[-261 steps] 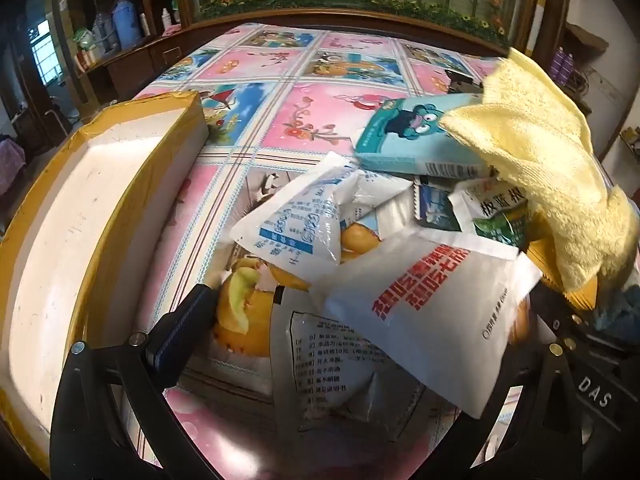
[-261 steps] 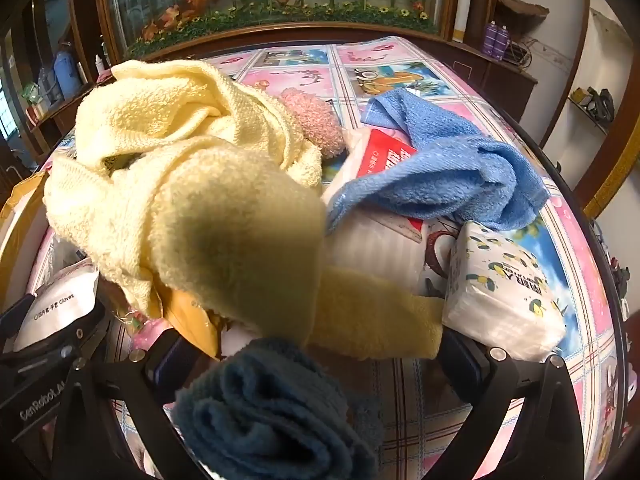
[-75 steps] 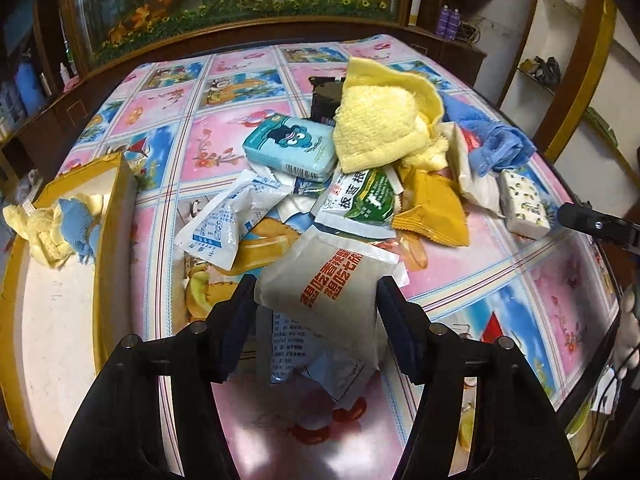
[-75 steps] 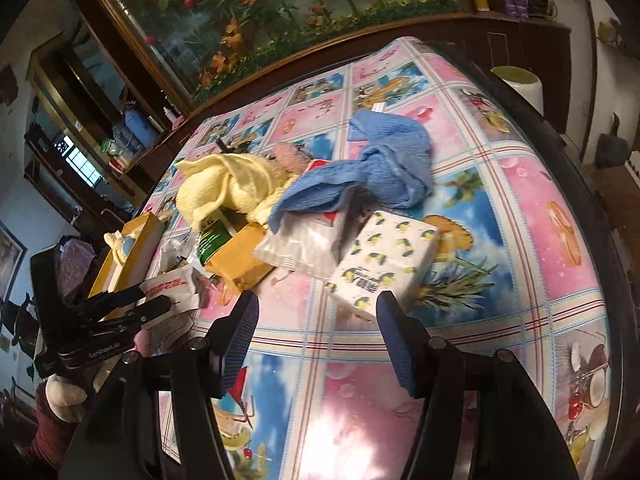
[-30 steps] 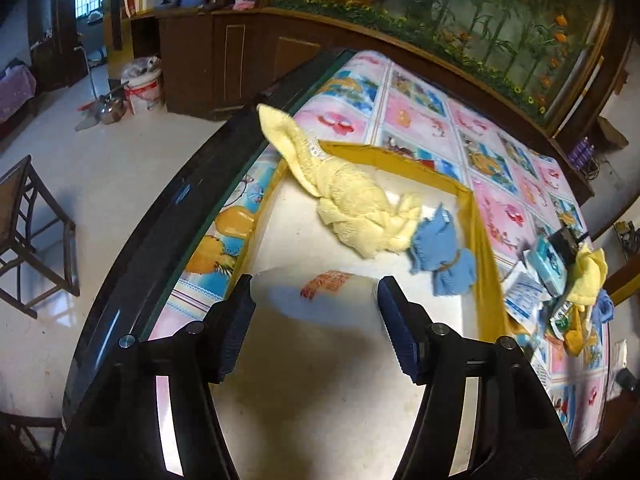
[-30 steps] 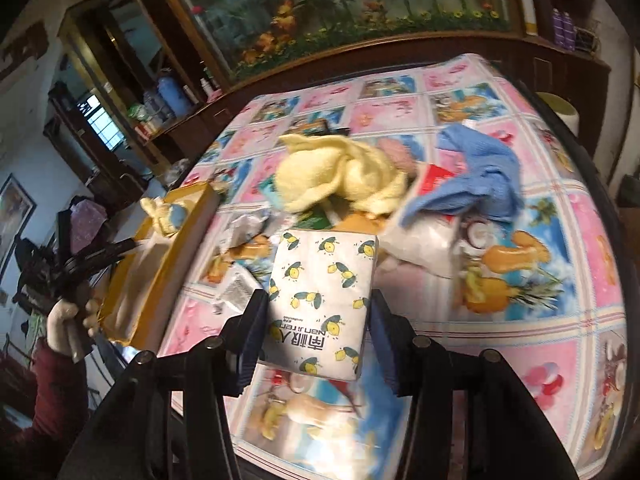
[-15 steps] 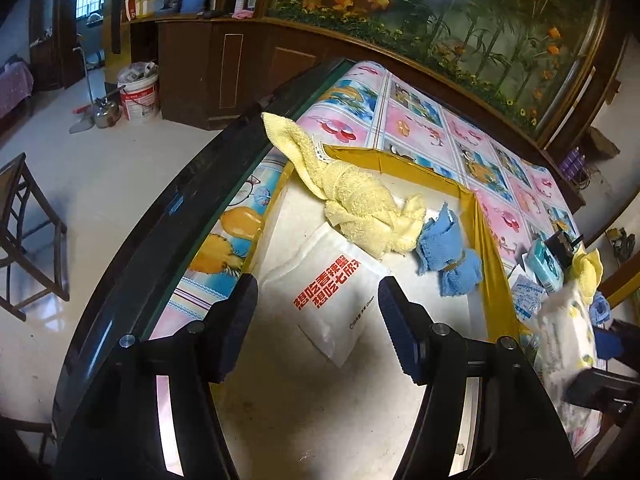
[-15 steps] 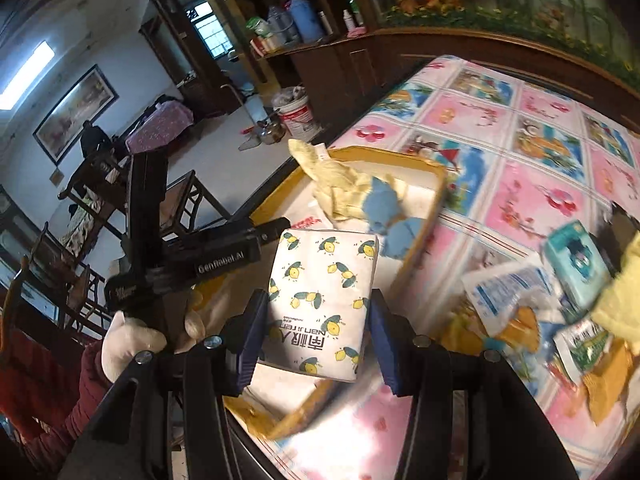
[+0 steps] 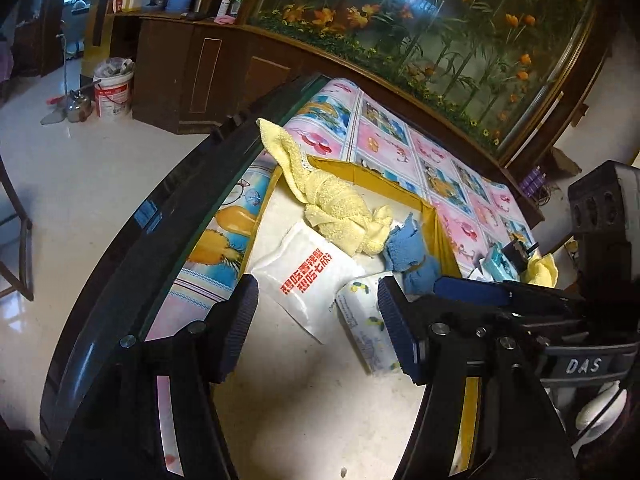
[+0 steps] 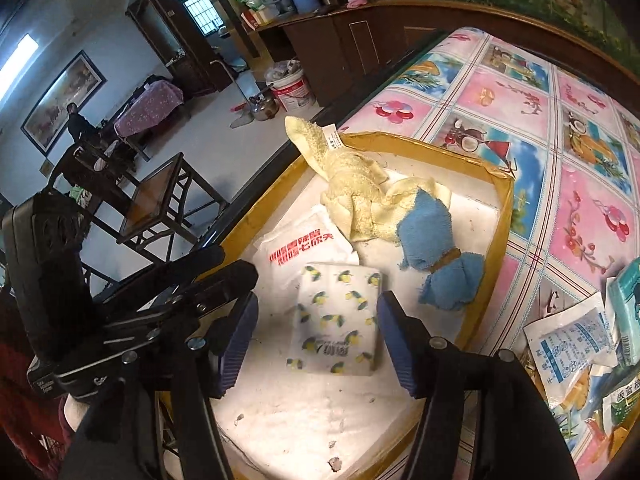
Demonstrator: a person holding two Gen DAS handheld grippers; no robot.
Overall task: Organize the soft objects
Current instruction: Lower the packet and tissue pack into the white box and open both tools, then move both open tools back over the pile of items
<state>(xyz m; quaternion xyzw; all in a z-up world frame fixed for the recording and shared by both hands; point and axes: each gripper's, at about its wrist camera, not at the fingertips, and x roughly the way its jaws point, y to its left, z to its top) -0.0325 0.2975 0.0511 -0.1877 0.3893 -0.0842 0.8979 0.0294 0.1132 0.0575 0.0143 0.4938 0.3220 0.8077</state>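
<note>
A shallow yellow-rimmed box (image 10: 496,216) with a white floor holds a yellow towel (image 10: 352,184), a blue cloth (image 10: 436,248), a white packet with red print (image 10: 300,248) and a lemon-print tissue pack (image 10: 340,320). My right gripper (image 10: 316,332) is open, its jaws either side of the tissue pack, which lies loose in the box. In the left wrist view the box rim (image 9: 368,174) encloses the towel (image 9: 340,208), the cloth (image 9: 412,256), the packet (image 9: 308,280) and the tissue pack (image 9: 364,316). My left gripper (image 9: 316,312) is open and empty above them.
The table (image 10: 576,128) has a pink and blue cartoon cloth. Several packets (image 10: 576,340) and a teal pack (image 10: 628,308) lie right of the box. The table's dark edge (image 9: 168,208) runs along the box's left side. The right gripper's body (image 9: 560,312) crosses the left wrist view.
My right gripper has opened and let go of the lemon-print tissue pack, which now lies in the box beside the white packet. My left gripper stays open over the box.
</note>
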